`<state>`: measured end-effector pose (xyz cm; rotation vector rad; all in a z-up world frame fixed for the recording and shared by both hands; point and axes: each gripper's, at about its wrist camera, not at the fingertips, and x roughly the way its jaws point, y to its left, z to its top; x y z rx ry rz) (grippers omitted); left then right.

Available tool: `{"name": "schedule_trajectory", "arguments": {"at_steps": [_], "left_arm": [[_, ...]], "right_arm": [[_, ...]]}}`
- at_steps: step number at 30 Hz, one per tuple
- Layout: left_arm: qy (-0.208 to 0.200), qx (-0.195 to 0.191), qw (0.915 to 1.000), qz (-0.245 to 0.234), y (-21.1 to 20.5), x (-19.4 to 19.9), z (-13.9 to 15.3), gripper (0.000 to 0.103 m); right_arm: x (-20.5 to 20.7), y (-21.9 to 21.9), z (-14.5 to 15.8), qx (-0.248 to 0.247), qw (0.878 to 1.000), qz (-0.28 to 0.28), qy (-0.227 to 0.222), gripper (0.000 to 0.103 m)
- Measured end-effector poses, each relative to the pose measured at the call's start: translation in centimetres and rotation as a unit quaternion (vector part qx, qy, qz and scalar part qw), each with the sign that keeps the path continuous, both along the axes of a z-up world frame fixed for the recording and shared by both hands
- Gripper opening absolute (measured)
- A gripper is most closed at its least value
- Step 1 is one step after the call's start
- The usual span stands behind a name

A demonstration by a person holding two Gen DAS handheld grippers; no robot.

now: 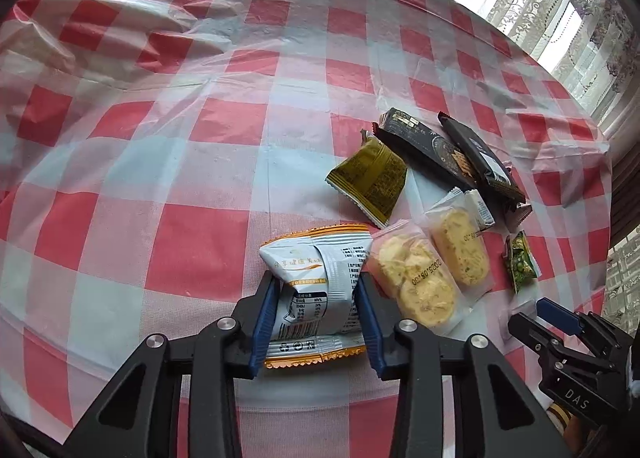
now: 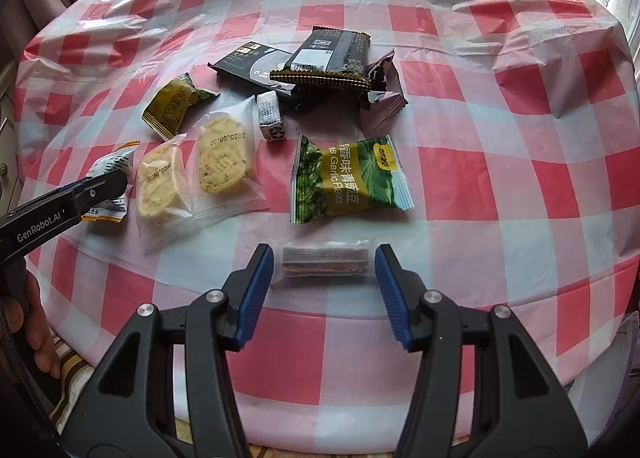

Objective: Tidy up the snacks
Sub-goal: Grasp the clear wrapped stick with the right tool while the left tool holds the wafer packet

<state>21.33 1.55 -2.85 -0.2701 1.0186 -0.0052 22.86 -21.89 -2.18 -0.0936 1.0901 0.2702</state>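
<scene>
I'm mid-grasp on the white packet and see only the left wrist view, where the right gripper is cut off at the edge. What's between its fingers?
Observer: A clear-wrapped brown bar lies crosswise between the fingers of the right gripper. The jaws are open and the pads are not pressing on it.
Operator: What's just beyond it?
Observer: The green pea packet, lying face up, printed "Garlic Flavor".
Operator: Are the two touching?
Observer: No, a strip of tablecloth shows between them.
</scene>
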Motion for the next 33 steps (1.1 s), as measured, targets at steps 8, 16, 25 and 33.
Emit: {"name": "schedule_trajectory", "arguments": {"at_steps": [8, 16, 25, 33], "left_arm": [[-0.008, -0.011, 0.9999, 0.000, 0.2, -0.2, -0.1, 0.039], [-0.014, -0.023, 0.9996, 0.000, 0.4, -0.4, -0.2, 0.039], [-0.017, -0.029, 0.9994, 0.000, 0.5, -0.5, -0.3, 0.039], [-0.019, -0.034, 0.9993, -0.001, 0.6, -0.6, -0.2, 0.039]], "right_arm": [[-0.4, -1.8, 0.4, 0.023, 0.998, -0.059, 0.025, 0.069], [0.1, -0.7, -0.1, 0.035, 0.997, -0.053, 0.043, 0.053], [1.7, 1.1, -0.1, 0.050, 0.997, -0.049, 0.034, 0.053], [3.5, 0.3, -0.1, 0.061, 0.992, -0.104, 0.040, 0.058]]}}
